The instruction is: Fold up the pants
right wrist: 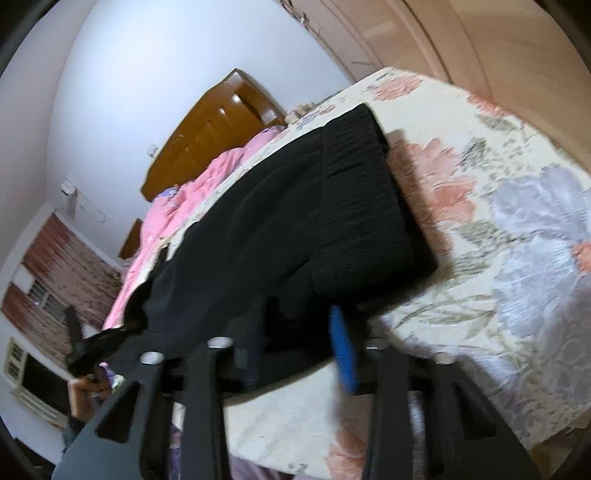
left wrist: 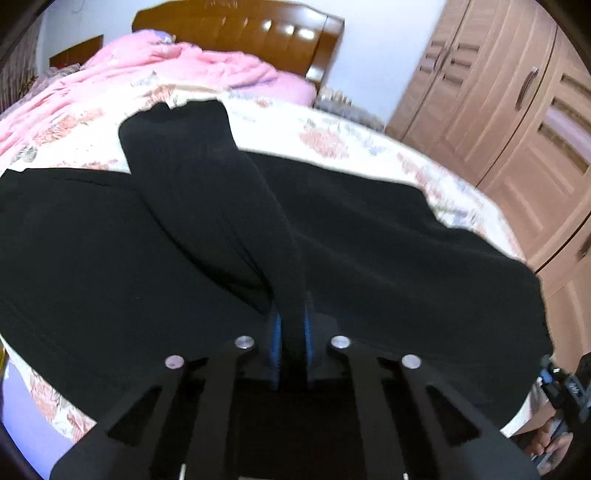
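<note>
Black pants (left wrist: 351, 229) lie spread over the floral bedsheet (left wrist: 332, 136), one leg folded up over the rest. My left gripper (left wrist: 291, 332) is shut on a raised ridge of that black cloth, which runs straight in between its blue pads (left wrist: 275, 332). In the right wrist view the gathered elastic waistband (right wrist: 362, 206) lies just ahead. My right gripper (right wrist: 295, 332) has its pads a little apart, with the near edge of the pants (right wrist: 258, 240) between them. The right pad (right wrist: 343, 354) shows bare blue along its length, and I see no squeeze on the cloth.
A pink quilt (left wrist: 177, 70) is heaped by the brown headboard (left wrist: 251, 26). A wooden wardrobe (left wrist: 498, 110) stands to the right of the bed. A hand (right wrist: 83, 400) with the other gripper shows at the left of the right wrist view. The bed's edge (right wrist: 295, 424) runs right under my right gripper.
</note>
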